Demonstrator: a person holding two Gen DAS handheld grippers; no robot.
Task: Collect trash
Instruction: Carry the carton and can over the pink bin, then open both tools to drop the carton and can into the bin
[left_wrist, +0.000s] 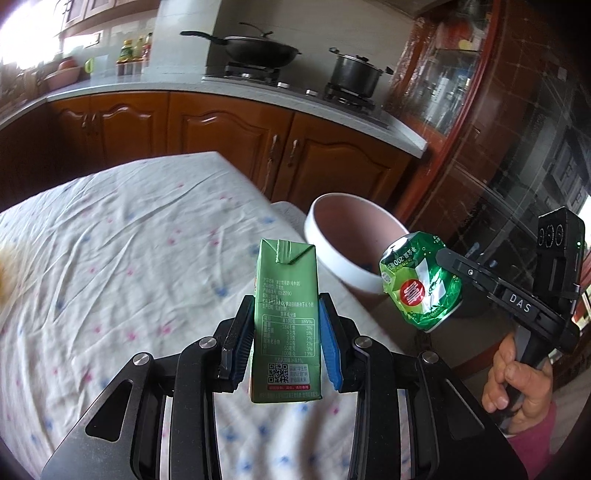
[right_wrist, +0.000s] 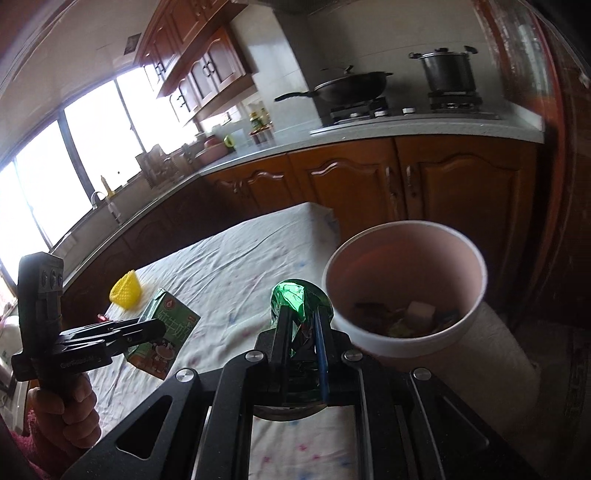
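My left gripper (left_wrist: 286, 314) is shut on a green milk carton (left_wrist: 286, 295) and holds it upright above the table; the carton also shows in the right wrist view (right_wrist: 162, 332). My right gripper (right_wrist: 301, 317) is shut on a crushed green can (right_wrist: 291, 299), held in the air just left of a white bin (right_wrist: 406, 288) with a pink inside. In the left wrist view the can (left_wrist: 421, 288) hangs next to the bin (left_wrist: 343, 266), at its right rim. The bin holds several scraps at its bottom.
The table (left_wrist: 110, 258) has a white flowered cloth. A yellow mesh piece (right_wrist: 126, 291) lies on the table's far left in the right wrist view. Wooden cabinets (left_wrist: 229, 133), a counter and a stove with a wok (left_wrist: 258, 48) and a pot (left_wrist: 354, 74) stand behind.
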